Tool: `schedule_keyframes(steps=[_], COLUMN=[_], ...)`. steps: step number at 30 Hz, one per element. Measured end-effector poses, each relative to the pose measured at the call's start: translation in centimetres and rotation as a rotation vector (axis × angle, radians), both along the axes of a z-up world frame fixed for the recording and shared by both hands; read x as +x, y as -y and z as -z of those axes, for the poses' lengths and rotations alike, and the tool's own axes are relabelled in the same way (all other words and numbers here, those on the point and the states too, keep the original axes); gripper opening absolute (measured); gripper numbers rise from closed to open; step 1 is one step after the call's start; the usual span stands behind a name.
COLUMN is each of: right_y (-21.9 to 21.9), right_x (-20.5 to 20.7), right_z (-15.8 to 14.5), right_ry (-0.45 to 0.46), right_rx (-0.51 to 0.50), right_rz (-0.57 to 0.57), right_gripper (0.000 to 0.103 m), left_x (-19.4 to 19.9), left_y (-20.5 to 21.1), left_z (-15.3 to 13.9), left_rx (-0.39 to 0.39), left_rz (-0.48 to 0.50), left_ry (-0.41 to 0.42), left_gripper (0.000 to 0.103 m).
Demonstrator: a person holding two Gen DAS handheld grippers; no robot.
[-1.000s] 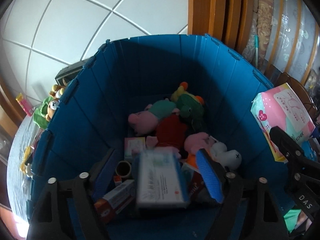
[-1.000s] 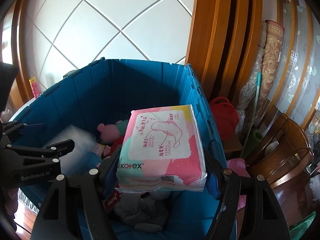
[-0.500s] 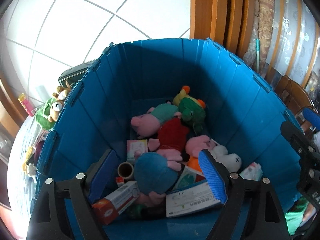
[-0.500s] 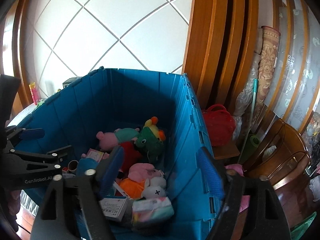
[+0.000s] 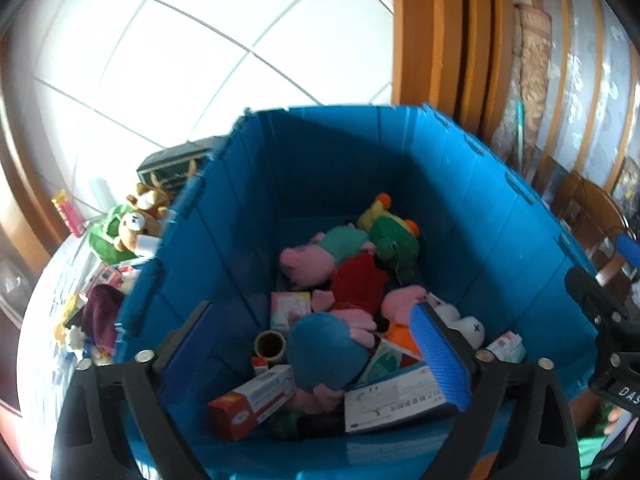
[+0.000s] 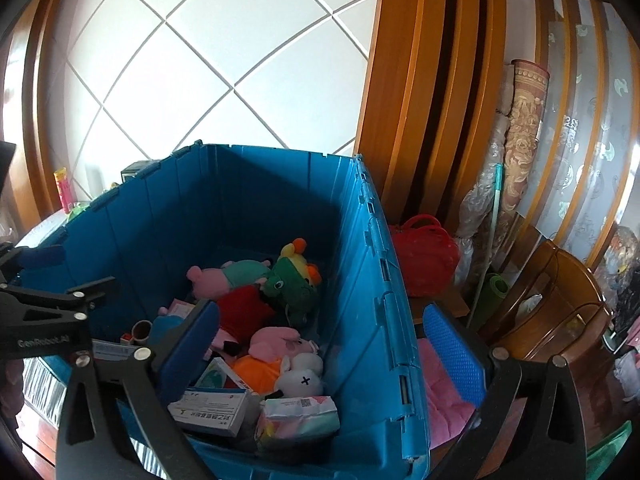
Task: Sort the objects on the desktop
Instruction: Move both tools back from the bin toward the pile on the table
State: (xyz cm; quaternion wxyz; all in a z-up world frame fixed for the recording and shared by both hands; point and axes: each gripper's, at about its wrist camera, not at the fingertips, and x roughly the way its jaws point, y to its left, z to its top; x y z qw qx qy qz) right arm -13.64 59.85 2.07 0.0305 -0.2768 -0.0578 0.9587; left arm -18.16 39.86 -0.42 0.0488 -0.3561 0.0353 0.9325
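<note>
Both tools are letting go over the bin

Left wrist view: the left tool (image 5: pixel 320 338) is opening with nothing between its jaws; the white box (image 5: pixel 394 398) it carried a second ago is now lying in the blue bin (image 5: pixel 340 148), while plush toys (image 5: pixel 134 224) are still waiting on the counter (image 5: pixel 48 264).
Right wrist view: the right tool (image 6: pixel 320 344) is opening too, empty; its pink pack (image 6: pixel 298 416) is now resting in the bin's near corner, beside a tiled wall (image 6: pixel 224 80) and wooden door frame (image 6: pixel 424 80).

Home: plush toys (image 5: pixel 340 248), wooden chair (image 6: pixel 560 304), rolled rug (image 6: pixel 524 132)
</note>
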Motion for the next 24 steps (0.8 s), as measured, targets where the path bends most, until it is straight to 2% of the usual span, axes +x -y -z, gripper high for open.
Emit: schedule_keyframes(steps=[8,14,18,24], right_y=[1.9,5.0,8.1,15.4], right_x=[0.1,-0.1,-0.6,-0.5], right_z=[-0.1,0.0,0.1,-0.4], right_ry=[-0.022,-0.03,-0.035,-0.05], right_rx=[-0.039,-0.063,-0.091,-0.084], right_rz=[-0.078,-0.157,-0.203,-0.279], right_gripper=[0.103,0.103,0.103,0.103], left_x=[1.5,3.4,4.5,5.6], left_y=[3.0,6.9,10.9,19.1], left_z=[-1.0,-1.3,-1.0,0.1], left_rx=[0.005,0.003,-0.003,0.021], left_rz=[-0.09,-0.19,-0.253,-0.339], left_ry=[-0.031,-0.05,-0.054,-0.037], left_gripper=[0.102,0.102,0.102,0.102])
